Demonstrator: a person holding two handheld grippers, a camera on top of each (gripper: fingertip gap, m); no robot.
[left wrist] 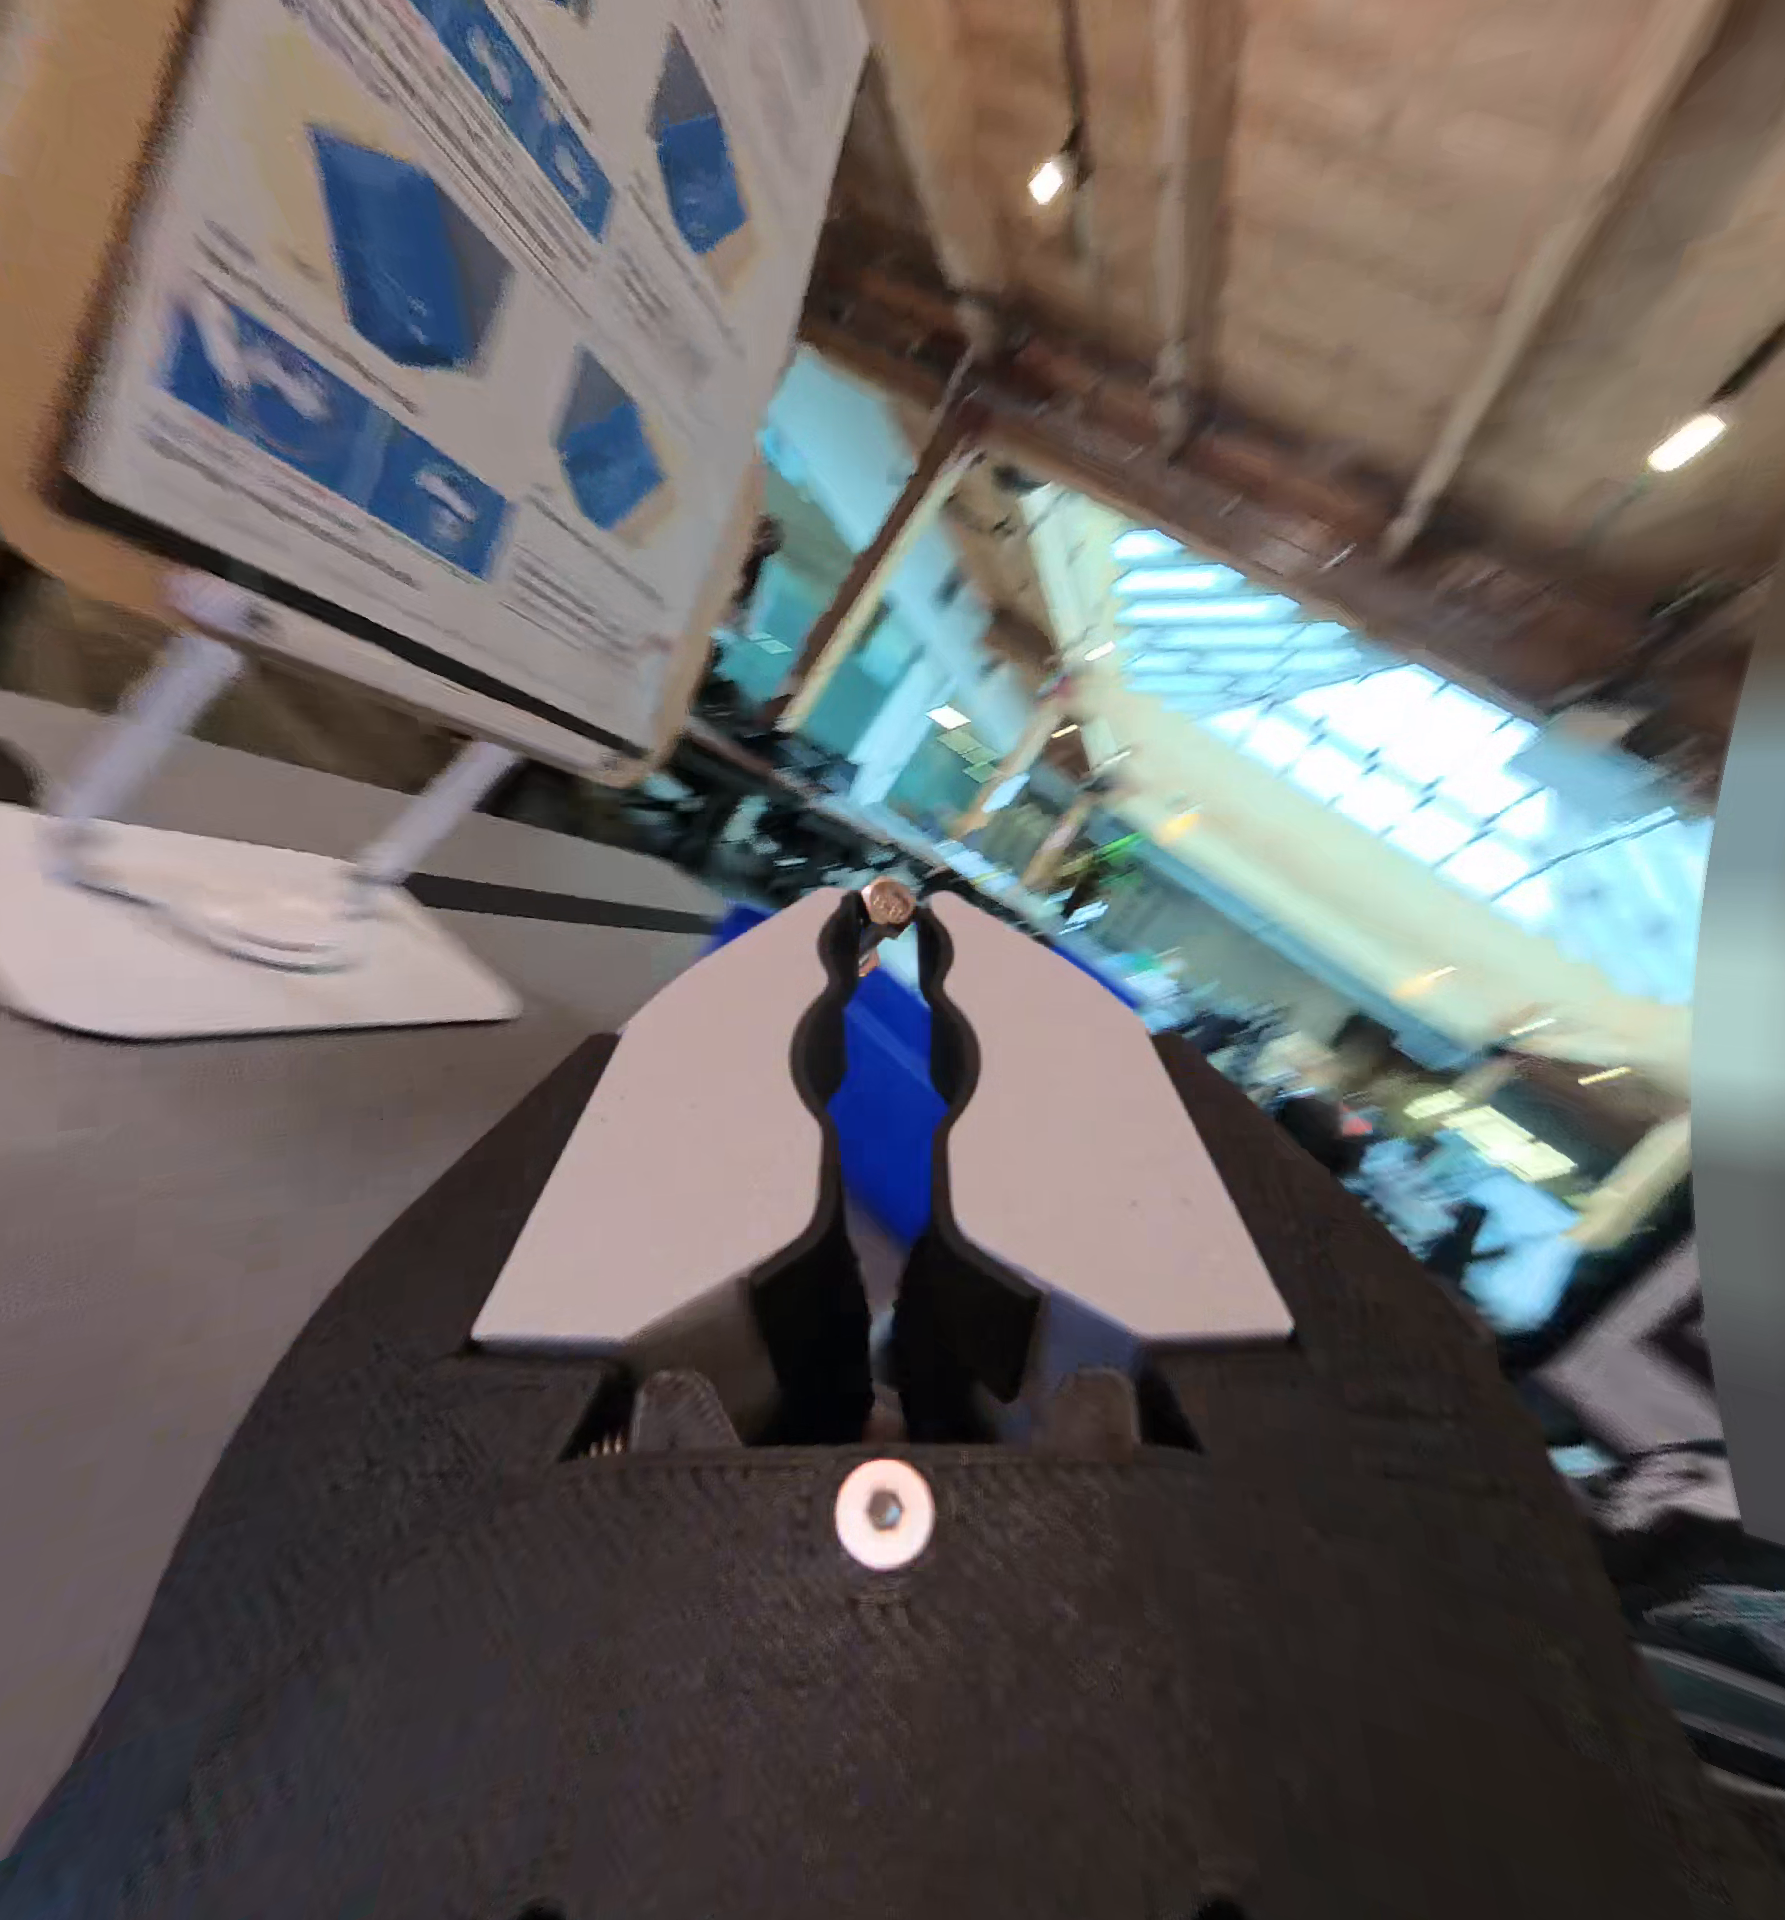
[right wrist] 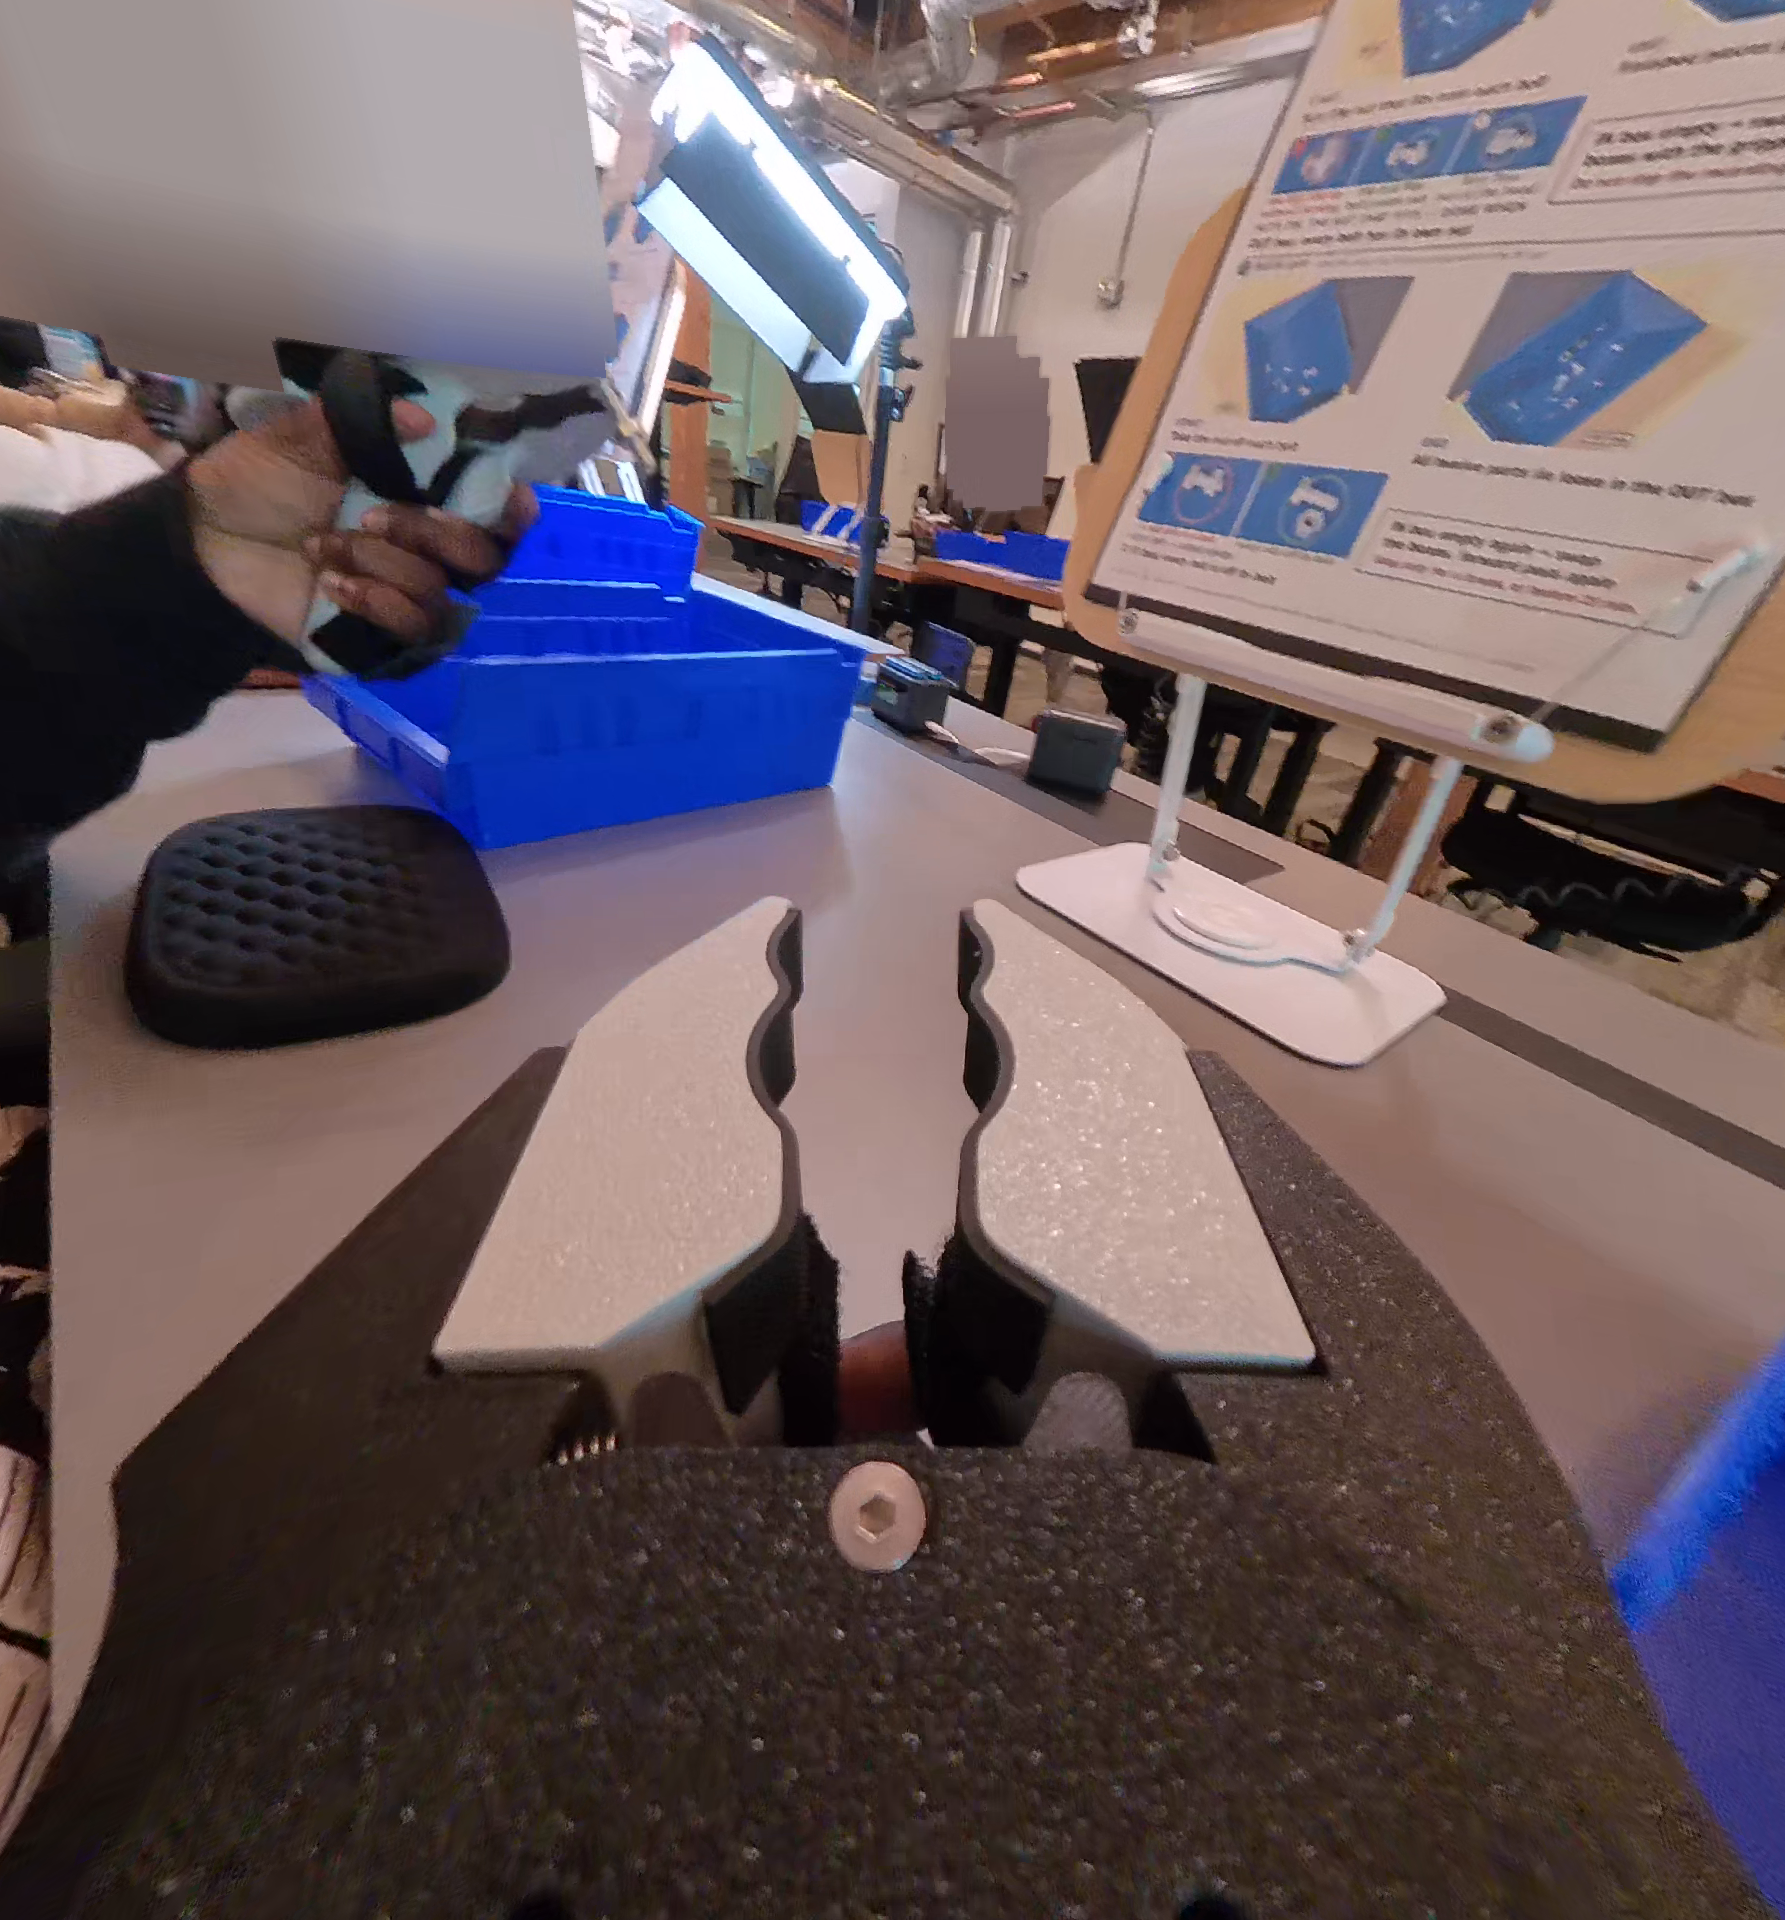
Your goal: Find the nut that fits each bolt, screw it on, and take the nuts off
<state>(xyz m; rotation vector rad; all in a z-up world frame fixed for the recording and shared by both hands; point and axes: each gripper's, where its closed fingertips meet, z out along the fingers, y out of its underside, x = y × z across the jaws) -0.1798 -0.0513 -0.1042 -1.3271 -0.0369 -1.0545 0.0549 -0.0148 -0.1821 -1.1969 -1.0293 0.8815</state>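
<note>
A: What sits on the grey bench [right wrist: 659,914]?
B: A blue bin [right wrist: 649,717], an instruction board on a white stand [right wrist: 1231,945], a black pad [right wrist: 316,925].
A: And the hand-held grippers?
B: The right hand-held gripper [right wrist: 880,940] is released, empty. The left hand-held gripper [left wrist: 886,920], raised and tilted, pinches a small bolt [left wrist: 886,906] at its tips.

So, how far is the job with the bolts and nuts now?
Early stage, it seems. Done: the left gripper has picked up a small metal fastener, likely a bolt, and pinches it at its tips. In hand: it is held up in the air. Left: the right gripper is open and empty over the grey table, so no nut is fetched or screwed on.
</note>
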